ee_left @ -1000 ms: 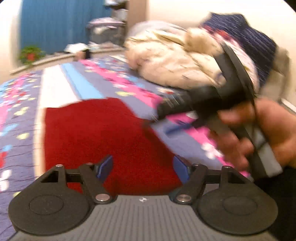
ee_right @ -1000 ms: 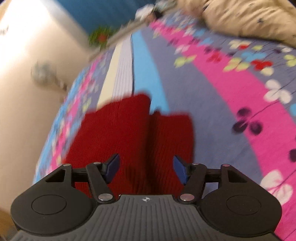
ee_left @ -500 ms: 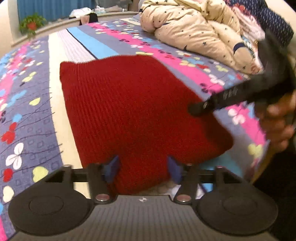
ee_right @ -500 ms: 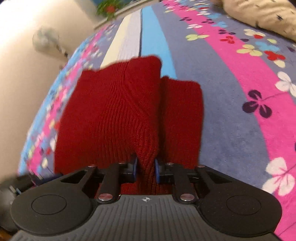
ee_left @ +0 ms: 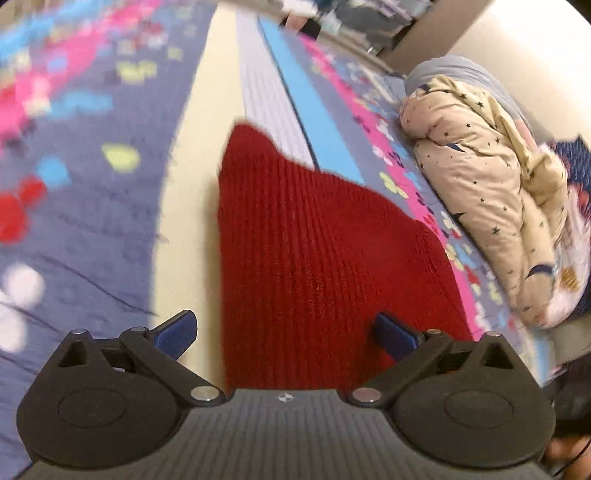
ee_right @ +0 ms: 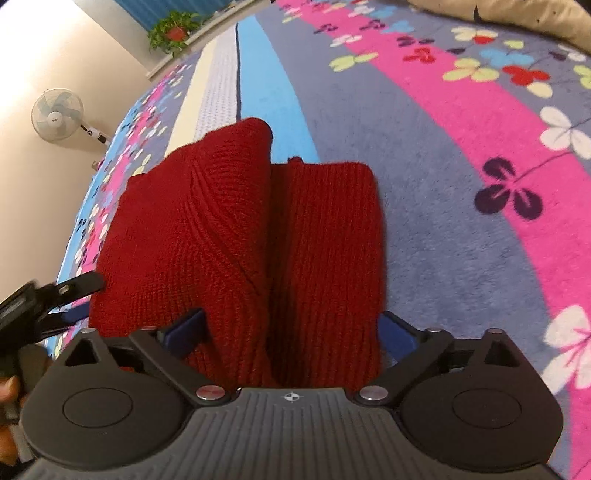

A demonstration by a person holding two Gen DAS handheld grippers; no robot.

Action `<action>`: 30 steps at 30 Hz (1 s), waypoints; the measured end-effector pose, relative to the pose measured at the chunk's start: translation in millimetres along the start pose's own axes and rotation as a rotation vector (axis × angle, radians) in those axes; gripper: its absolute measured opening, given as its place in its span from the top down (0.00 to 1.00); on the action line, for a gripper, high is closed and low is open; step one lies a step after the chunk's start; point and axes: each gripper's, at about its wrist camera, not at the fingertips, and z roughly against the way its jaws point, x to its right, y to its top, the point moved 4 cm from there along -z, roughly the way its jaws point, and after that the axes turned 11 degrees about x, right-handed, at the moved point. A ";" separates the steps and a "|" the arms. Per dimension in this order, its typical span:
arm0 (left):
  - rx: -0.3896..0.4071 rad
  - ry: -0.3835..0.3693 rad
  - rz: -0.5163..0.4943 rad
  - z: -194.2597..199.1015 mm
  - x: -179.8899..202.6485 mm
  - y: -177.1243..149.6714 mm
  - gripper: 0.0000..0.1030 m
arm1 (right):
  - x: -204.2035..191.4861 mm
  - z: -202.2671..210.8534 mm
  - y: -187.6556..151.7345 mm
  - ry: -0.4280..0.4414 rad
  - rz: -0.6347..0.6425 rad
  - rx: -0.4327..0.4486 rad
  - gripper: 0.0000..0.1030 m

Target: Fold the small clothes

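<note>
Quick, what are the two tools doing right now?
Left tool: open, just widened, holding nothing.
Right tool: open, just released the red knit garment.

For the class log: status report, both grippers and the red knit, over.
Left gripper and right gripper open, fingers just spread. Red knit folded on bedspread, unheld. Nothing in the way.

red ribbed knit garment, one solid colour, vertical rib lines. under it bedspread: grey-purple ground, long stripes of hot pink, sky blue, cream, pale grey; scattered clover-like flowers in white, yellow-green, red, blue, dark purple. beyond garment, bundled duvet: cream-beige with small dark stars. past bedspread's far edge, potted plant: green leaves, red pot. beside bedspread, white standing fan. both grippers: black bodies, blue finger pads.
</note>
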 end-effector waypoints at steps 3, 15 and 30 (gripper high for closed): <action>-0.061 -0.069 0.096 -25.8 -9.8 -0.8 0.00 | 2.8 -7.0 0.4 0.018 -0.043 -0.022 0.01; 0.090 -0.040 -0.032 28.2 -1.4 34.2 0.41 | -35.6 -10.7 12.1 0.196 0.026 0.080 0.71; 0.172 0.335 -0.036 168.5 -146.0 54.2 0.29 | -160.4 -40.9 -54.7 0.318 0.350 -0.023 0.70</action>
